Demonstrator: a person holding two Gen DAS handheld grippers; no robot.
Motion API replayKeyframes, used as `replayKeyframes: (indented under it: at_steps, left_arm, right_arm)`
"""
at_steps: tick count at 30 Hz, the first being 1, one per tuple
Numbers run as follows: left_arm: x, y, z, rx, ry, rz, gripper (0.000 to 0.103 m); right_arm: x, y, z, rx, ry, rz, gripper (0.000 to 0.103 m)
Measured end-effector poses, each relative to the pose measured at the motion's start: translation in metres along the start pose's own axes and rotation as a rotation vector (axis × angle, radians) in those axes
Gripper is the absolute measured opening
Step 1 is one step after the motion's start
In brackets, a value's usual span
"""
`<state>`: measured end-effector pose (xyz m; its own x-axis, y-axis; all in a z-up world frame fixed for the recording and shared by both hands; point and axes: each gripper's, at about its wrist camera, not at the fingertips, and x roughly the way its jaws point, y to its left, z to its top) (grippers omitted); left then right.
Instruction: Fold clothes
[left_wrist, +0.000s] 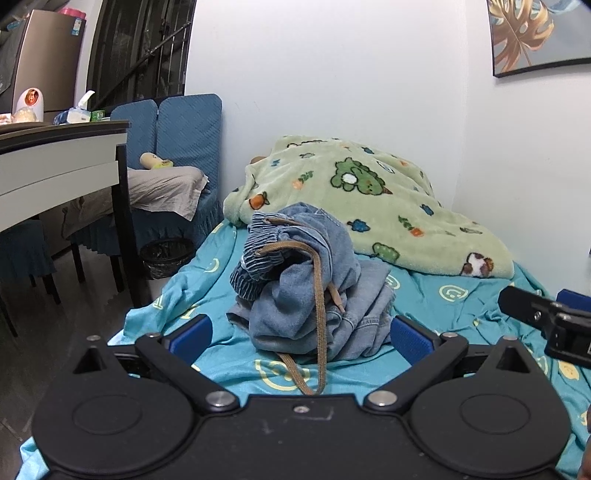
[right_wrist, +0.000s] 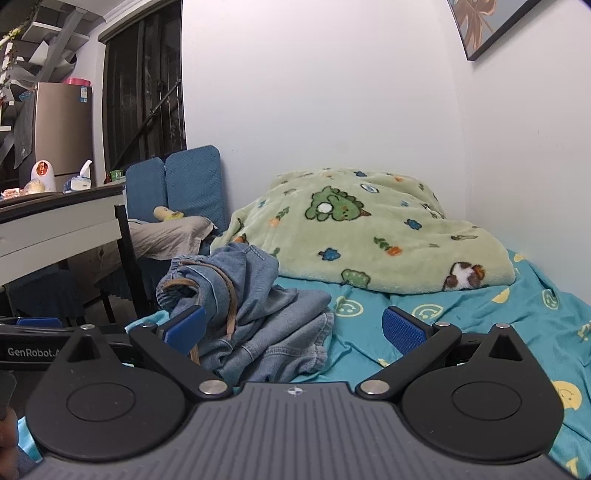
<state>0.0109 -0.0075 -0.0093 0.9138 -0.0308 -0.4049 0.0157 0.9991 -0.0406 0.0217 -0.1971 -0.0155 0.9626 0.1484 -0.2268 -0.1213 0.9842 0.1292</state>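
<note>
Currently both hand-held grippers, left (left_wrist: 301, 334) and right (right_wrist: 293, 328), gape wide before crumpled denim pants (left_wrist: 306, 288); best first pinch the waistband (left_wrist: 258, 236) corners.

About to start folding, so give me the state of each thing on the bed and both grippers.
denim garment: crumpled in a heap, unfolded
drawstring: loose, hanging down the heap
green blanket: bunched up behind the heap
bedsheet: wrinkled
left gripper: open, empty
right gripper: open, empty
</note>
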Motion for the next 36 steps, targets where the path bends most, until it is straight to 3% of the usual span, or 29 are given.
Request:
replayKeyframes:
  at_steps: [36]
  left_arm:
    - [0.007,-0.011,-0.003,0.016,0.038,-0.017,0.103]
  right_arm:
    - [-0.004,-0.004,0.001,0.007,-0.008,-0.004,0.103]
